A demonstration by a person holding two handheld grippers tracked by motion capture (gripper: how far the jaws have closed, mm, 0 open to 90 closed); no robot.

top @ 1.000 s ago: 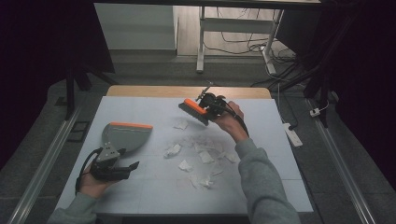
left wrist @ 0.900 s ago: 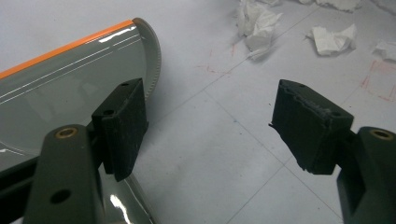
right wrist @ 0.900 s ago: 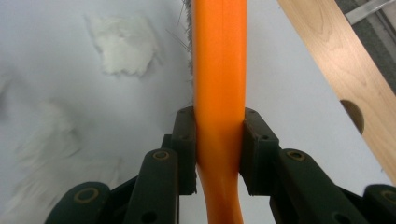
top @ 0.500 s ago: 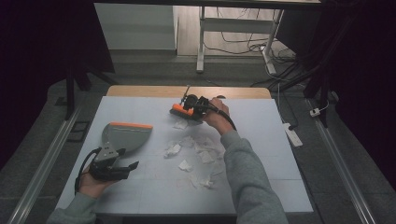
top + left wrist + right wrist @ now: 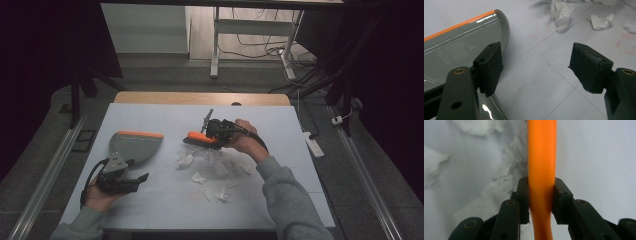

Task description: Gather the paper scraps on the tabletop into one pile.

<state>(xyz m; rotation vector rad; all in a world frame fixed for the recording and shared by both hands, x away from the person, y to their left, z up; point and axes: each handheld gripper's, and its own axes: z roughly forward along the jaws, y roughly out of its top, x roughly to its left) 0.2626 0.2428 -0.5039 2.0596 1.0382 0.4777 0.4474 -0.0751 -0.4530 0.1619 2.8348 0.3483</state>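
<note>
Brush [image 5: 199, 139], clamped in right gripper [image 5: 216, 131], sits beyond paper scraps [image 5: 212, 167]; dustpan [image 5: 134, 145] lies left of them, by empty, wide-open left gripper [image 5: 142, 178].

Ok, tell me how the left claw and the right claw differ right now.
The left claw stands open with nothing between its jaws, beside the grey dustpan; the right claw is shut on the orange brush handle. The left sits near the table edge, the right farther in, by the paper scraps. Both have black jaws.
</note>
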